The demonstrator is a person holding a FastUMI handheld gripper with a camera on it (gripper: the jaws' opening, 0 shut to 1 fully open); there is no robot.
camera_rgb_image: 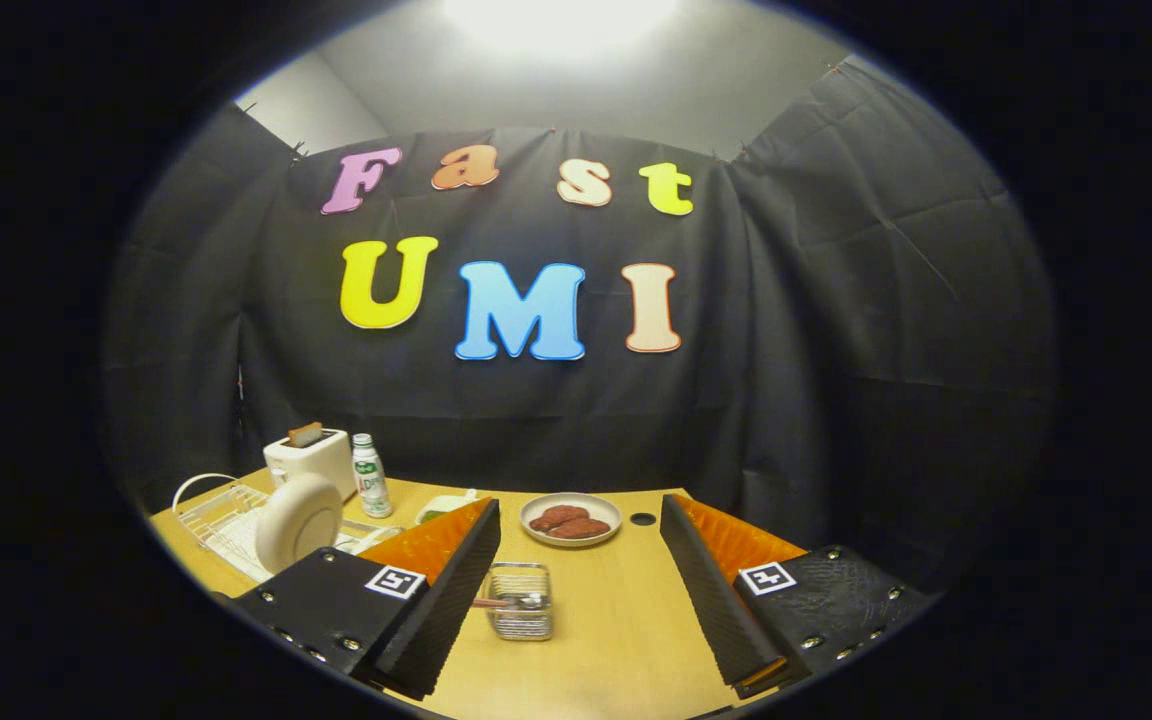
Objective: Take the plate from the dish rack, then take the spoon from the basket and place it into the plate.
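A cream plate (pixel 298 522) stands on edge in a white wire dish rack (pixel 217 516), to the left of and beyond my left finger. A small metal mesh basket (pixel 519 600) sits on the wooden table (pixel 616 620) between my fingers, closer to the left one. A spoon (pixel 508 603) lies inside it with its handle pointing left. My gripper (pixel 581 590) hovers above the table, open wide, with nothing between its fingers.
A white toaster (pixel 311 458) with toast and a small bottle (pixel 370 476) stand behind the rack. A plate of brown food (pixel 571 520) sits beyond the fingers, and a whitish dish (pixel 444 508) lies left of it. A cable hole (pixel 643 519) is near the table's far edge.
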